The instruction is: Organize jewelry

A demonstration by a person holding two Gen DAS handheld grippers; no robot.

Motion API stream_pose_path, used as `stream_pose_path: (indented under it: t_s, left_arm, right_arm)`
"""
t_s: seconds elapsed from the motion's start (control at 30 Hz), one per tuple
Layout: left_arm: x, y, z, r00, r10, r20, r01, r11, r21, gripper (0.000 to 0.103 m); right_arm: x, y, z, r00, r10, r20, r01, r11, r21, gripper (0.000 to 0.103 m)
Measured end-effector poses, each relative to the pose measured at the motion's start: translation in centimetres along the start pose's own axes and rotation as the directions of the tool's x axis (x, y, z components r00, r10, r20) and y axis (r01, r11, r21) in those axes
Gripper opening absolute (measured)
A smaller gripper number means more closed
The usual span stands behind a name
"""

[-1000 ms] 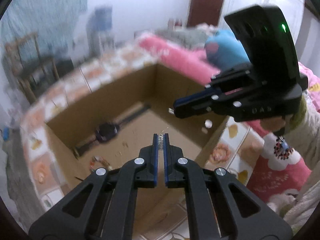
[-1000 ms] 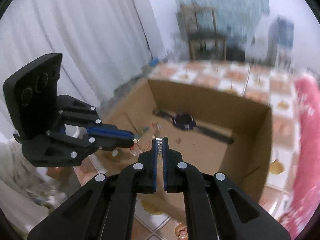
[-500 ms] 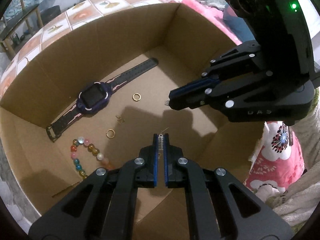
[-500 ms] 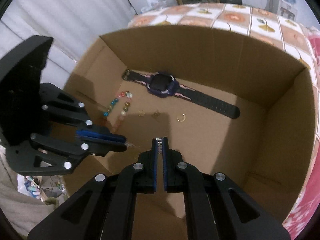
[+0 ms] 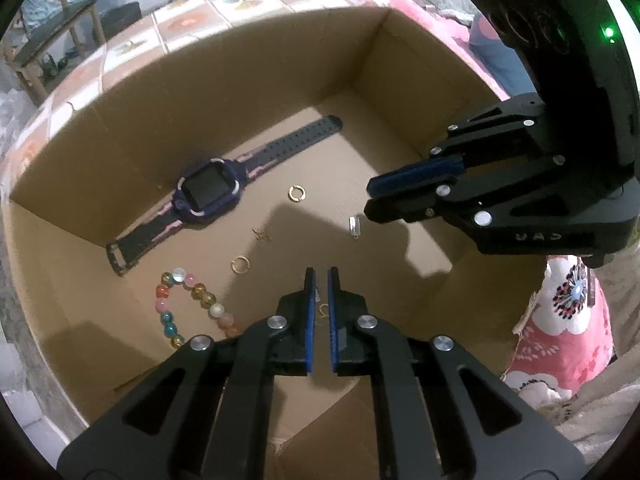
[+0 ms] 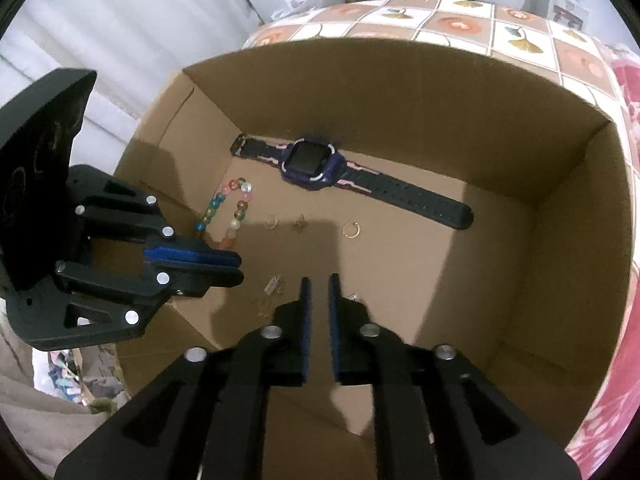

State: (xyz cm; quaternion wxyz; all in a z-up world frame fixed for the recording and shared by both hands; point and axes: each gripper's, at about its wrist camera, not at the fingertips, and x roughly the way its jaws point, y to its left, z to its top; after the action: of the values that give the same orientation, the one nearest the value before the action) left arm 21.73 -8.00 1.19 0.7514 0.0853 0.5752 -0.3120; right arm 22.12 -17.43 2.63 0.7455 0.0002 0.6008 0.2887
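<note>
- Small silver piece [image 5: 354,226] now lies on the floor of the cardboard box [image 5: 240,92], just below the tip of the right tongs [image 5: 370,200]. Half a second ago it was pinched at that tip.
- A second silver piece [image 6: 273,285], with a fine gold tangle beside it, sits just off the tip of the left tongs [image 6: 238,270]. It looks loose too, but I can't tell for sure.
- Right tongs: the jaws are opening, with a clear gap in their own view and nothing between the pads.
- Left tongs: the jaws are all but closed, with only a sliver of gap. I see nothing clearly clamped. A gold bit shows through the gap, but it is on the floor behind.
- Both tongs came down from above the rim into the box and are angled steeply at its floor.
- Already in the box: watch [image 5: 208,190], bead bracelet [image 5: 192,304], two gold rings [image 5: 297,193] [image 5: 240,265].
- My read: this piece is delivered and the drop-off is about done. Next would be pulling out to fetch whatever jewelry remains outside, though none is in view.
</note>
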Motion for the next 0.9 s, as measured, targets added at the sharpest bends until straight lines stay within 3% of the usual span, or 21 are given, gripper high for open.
stream_pose_path:
  t_s: [0.07, 0.17, 0.37, 0.53, 0.6, 0.73, 0.9]
  left_arm:
    - [-0.8, -0.3, -0.2, 0.998, 0.035, 0.05, -0.036, 0.999, 0.024, 0.012]
    - [-3.2, -1.2, -1.0, 0.982, 0.088, 0.166, -0.098, 0.994, 0.052, 0.025]
    - [-9.8, -4.0, -6.2, 0.921, 0.086, 0.381, -0.124, 0.989, 0.077, 0.045]
    - [-11.4, -6.5, -11.8, 0.894, 0.068, 0.444, -0.122, 0.988, 0.094, 0.056]
    - [-11.1, -7.0, -13.6, 0.893, 0.062, 0.446, -0.11, 0.99, 0.083, 0.057]
    - [-9.0, -7.1, -17.0, 0.902, 0.013, 0.431, -0.014, 1.0, -0.002, 0.057]
    - [-5.4, -7.5, -19.1, 0.908, 0.071, 0.412, -0.053, 0.997, -0.054, 0.057]
  right_arm:
    - [-1.0, 0.2, -0.2, 0.999, -0.008, 0.039, 0.009, 1.0, -0.009, 0.027]
    - [-4.0, 0.8, -1.5, 0.99, -0.018, 0.142, 0.021, 0.999, -0.024, 0.028]
    - [-11.3, 2.7, -7.6, 0.931, 0.009, 0.365, 0.006, 0.999, -0.038, 0.039]
    - [-13.4, 4.5, -13.8, 0.892, 0.008, 0.451, 0.015, 0.999, -0.047, 0.042]
    - [-13.2, 4.8, -16.0, 0.892, 0.0, 0.453, 0.014, 1.0, -0.027, 0.042]
    - [-11.7, 4.3, -20.1, 0.909, -0.03, 0.416, 0.002, 0.998, 0.066, 0.042]
    - [-8.7, 3.4, -22.4, 0.934, -0.079, 0.348, 0.025, 0.987, 0.156, 0.042]
